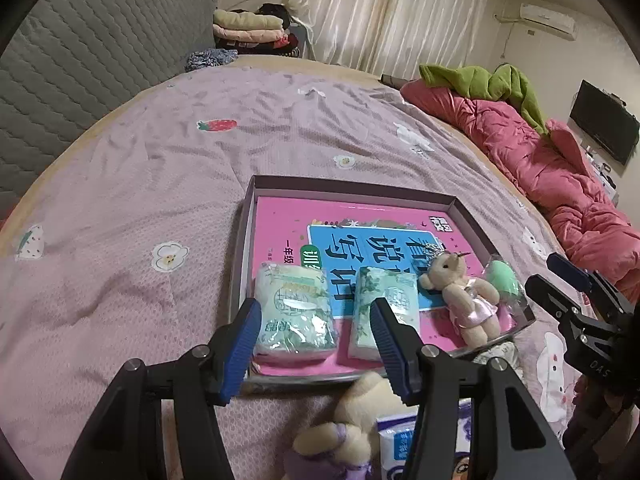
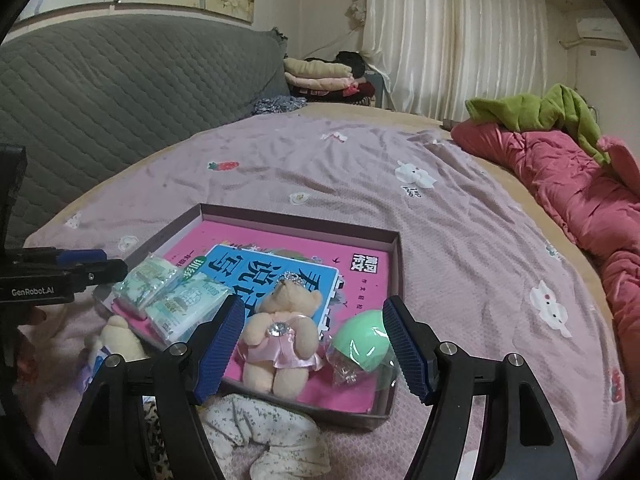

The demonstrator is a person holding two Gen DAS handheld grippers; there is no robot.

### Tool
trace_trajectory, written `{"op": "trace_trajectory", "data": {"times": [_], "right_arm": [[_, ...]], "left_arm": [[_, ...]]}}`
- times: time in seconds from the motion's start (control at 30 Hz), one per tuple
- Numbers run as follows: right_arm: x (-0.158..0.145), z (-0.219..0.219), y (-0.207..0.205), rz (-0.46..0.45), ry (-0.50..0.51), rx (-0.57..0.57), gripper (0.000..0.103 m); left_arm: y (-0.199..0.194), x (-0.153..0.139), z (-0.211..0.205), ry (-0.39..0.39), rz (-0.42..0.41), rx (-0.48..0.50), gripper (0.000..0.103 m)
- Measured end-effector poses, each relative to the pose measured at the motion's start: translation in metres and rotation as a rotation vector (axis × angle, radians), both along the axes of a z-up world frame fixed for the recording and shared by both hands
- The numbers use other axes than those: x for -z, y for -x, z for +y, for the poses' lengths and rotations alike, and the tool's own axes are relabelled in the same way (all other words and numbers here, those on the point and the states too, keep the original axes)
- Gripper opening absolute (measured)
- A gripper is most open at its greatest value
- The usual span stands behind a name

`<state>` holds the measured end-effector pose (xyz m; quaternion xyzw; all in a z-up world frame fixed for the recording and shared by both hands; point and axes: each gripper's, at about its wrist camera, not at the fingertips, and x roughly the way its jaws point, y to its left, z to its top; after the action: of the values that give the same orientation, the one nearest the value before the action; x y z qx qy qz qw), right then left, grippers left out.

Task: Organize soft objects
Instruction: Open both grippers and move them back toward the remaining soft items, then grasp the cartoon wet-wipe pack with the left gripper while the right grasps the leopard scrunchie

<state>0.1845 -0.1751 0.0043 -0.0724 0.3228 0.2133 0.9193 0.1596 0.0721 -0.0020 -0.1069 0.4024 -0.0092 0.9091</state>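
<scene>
"GenRobot.AI" marks left gripper [image 2: 100,266] beside tissue packs [image 2: 172,300].

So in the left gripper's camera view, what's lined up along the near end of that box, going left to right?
First tissue pack → second tissue pack → teddy bear in a pink dress → green ball in clear wrap.

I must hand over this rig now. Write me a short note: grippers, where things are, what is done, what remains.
Left gripper: jaws open, empty. Right gripper: jaws open, empty.
In the shallow cardboard box, on the pink book: two green tissue packs, pink-dressed teddy bear, mint green ball in clear wrap.
Left on the bed: purple-dressed teddy, blue-white tissue pack, floral cloth.
</scene>
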Motion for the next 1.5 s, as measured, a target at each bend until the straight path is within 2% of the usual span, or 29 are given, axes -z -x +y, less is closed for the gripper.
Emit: {"op": "trace_trajectory", "data": {"times": [0.47, 0.63, 0.83, 1.0, 1.2, 1.5], "right_arm": [[-0.006, -0.014, 0.026, 0.006, -0.006, 0.005, 0.073], [-0.008, -0.018, 0.036, 0.008, -0.003, 0.012, 0.073], [-0.012, -0.019, 0.053, 0.023, -0.024, -0.003, 0.073], [-0.015, -0.017, 0.069, 0.028, -0.028, -0.027, 0.073], [-0.020, -0.019, 0.087, 0.033, -0.037, -0.046, 0.073], [-0.017, -0.018, 0.107, 0.059, -0.012, -0.077, 0.073]], "left_arm": [[0.033, -0.006, -0.013, 0.012, -0.010, 0.018, 0.058], [0.044, -0.005, -0.015, 0.063, 0.005, 0.016, 0.058], [0.057, -0.009, -0.024, 0.058, -0.002, 0.047, 0.058], [0.066, -0.009, -0.033, 0.057, 0.009, 0.071, 0.058], [0.077, -0.008, -0.038, 0.096, 0.032, 0.092, 0.058], [0.093, -0.004, -0.054, 0.087, 0.060, 0.131, 0.058]]}}
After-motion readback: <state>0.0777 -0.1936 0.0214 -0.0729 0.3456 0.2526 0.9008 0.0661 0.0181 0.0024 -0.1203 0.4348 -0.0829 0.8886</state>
